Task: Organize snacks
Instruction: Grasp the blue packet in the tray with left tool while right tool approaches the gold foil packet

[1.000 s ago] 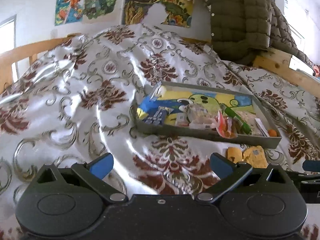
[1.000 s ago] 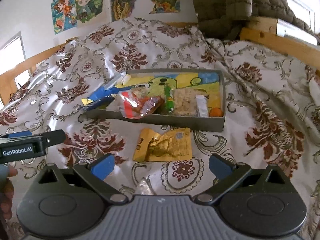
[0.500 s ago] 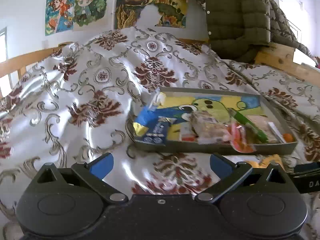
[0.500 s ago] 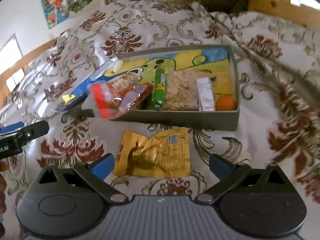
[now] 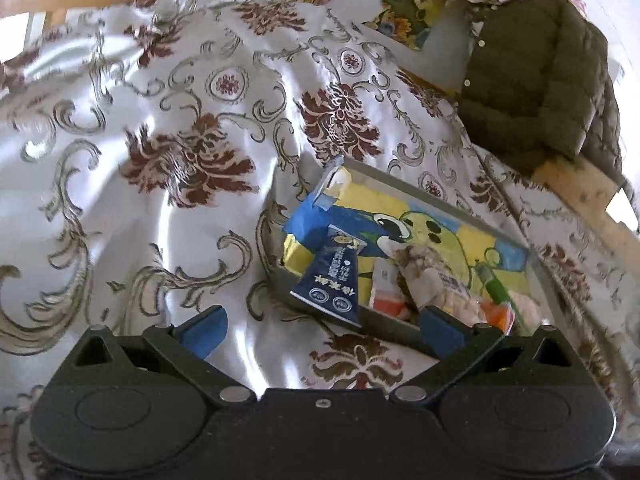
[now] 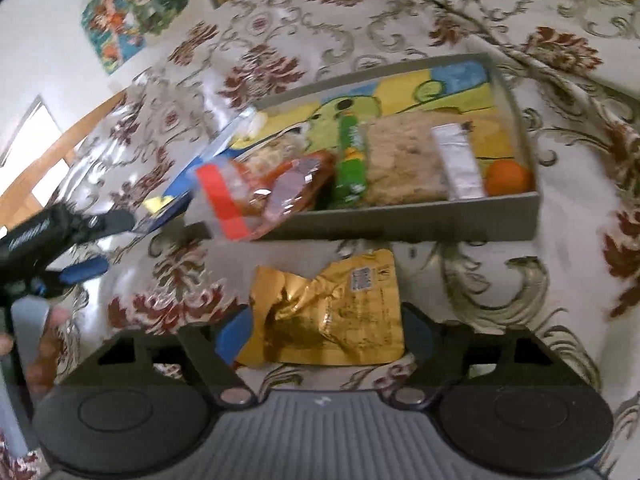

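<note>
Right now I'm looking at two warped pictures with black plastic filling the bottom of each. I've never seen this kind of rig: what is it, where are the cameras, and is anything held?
There is no robot here. A person carries a hand-held two-finger gripper in each hand, and a wide-angle camera on each looks forward along its fingers. The black shape with blue pads is the tool itself.

The left gripper is open and empty, pointing at a navy snack packet hanging over the near wall of a shallow grey tray.

The right gripper is closing around a crumpled yellow packet lying on the patterned bedspread in front of the tray. The packet sits between its pads; a firm grip is not yet clear.

The tray already holds several snacks, including a green tube.
</note>
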Available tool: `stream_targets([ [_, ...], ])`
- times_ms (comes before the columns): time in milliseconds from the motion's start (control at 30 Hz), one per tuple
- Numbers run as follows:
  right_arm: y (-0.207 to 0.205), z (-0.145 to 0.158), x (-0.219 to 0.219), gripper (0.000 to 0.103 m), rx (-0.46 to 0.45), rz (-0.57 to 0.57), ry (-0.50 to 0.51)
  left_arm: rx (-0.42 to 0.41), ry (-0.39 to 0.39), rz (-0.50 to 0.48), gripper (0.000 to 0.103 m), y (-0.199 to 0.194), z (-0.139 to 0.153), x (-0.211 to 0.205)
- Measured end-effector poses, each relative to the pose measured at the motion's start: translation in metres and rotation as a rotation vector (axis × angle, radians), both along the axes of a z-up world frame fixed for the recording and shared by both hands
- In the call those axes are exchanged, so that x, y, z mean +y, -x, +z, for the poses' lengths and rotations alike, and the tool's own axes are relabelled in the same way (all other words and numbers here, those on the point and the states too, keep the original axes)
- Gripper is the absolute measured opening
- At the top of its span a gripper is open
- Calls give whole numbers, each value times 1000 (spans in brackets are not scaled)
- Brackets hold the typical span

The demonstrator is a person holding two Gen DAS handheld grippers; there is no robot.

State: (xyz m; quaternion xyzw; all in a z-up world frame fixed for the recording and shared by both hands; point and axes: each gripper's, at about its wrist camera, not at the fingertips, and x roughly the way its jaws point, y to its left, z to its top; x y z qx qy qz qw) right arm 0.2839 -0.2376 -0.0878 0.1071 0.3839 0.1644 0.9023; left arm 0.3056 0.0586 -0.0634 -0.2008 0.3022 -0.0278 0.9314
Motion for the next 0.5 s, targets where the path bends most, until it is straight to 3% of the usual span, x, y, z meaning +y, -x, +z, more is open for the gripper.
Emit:
stream_targets([
  [133,3,0,10,67,-5,40,11,39,100,12,94,-11,-6,7],
  [267,4,-2,18,64,-5,58,20,67,195,38,85,-19,-13,15],
  [433,6,-2,22,60,-8,71,24,91,294,44,60,-27,-23,23],
  [500,5,-2,24,60,-11,75,31,90,319,52,42,-29,-25,26],
])
